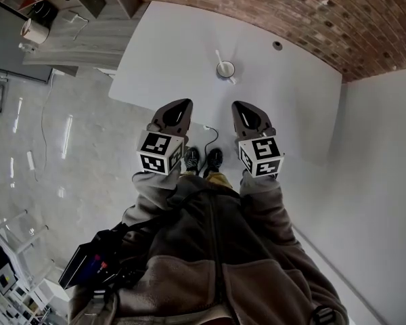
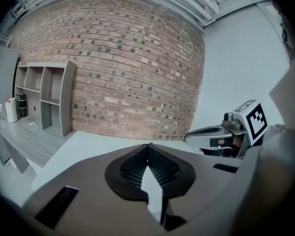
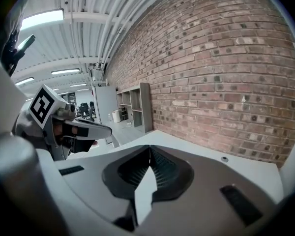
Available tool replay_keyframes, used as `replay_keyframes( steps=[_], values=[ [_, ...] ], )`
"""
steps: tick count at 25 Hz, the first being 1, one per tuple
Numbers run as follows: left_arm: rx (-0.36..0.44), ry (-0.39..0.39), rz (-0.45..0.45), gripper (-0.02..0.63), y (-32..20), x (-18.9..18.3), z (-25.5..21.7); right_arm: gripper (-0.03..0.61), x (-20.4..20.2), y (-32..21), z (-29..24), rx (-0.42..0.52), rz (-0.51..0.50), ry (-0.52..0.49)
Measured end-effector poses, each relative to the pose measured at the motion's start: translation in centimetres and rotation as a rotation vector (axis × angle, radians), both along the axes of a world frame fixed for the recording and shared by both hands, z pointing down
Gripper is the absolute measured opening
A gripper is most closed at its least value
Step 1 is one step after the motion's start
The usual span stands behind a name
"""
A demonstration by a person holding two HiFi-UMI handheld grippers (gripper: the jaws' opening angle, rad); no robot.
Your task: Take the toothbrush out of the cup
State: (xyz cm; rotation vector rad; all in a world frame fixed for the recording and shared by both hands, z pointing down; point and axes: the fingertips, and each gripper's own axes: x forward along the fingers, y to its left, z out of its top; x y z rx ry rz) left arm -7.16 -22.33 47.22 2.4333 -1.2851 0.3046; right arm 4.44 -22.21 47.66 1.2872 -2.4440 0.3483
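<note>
Hovering side by side over the near edge of the white table (image 1: 298, 107), the left gripper (image 1: 181, 105) and the right gripper (image 1: 239, 107) are each fully closed. Each gripper view shows its ribbed pads pressed tip to tip with nothing held between them. Both point forward across the table toward the brick wall (image 3: 226, 68), and neither view along the jaws shows the cup.

The cup (image 1: 224, 69) shows only in the head view. It stands upright toward the middle of the table, ahead of the 2 grippers and well apart from both, roughly on the right gripper's line. The toothbrush (image 1: 219, 57) is in it, so the task seems not yet begun.

The step in hand looks like the reach. It would likely go best if 1 gripper opened before it arrived and came down over the part of the handle that stands clear of the rim. Gripping there and lifting along the handle's lean should keep it from dragging on the rim. A small cup may tip or slide, so the other gripper could steady it.

The toothbrush reads as a slim, pale stick leaning out past the rim. The cup is small, round and pale with a darker rim. The bristles are too small to make out.
</note>
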Motion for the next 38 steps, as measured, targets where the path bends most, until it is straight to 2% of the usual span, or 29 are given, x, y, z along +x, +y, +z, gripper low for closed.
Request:
replay_keyframes(
  steps=[9,20,30,38],
  values=[
    [-0.111,-0.026,-0.004,0.005,-1.5,0.4,5.5,0.003,0.7,-2.4,6.9,-0.129,-0.044,0.048],
    [-0.235,-0.054,-0.040,0.005,-3.3,-0.7,11.5,0.003,0.0,-6.6,12.7,-0.211,-0.090,0.070],
    [-0.271,-0.033,-0.066,0.005,-6.1,-0.8,13.6,0.003,0.5,-11.4,16.7,-0.255,-0.109,0.075],
    [-0.302,-0.033,-0.084,0.005,-7.0,-1.3,15.4,0.005,0.4,-15.6,19.4,-0.256,-0.108,0.094]
  ],
)
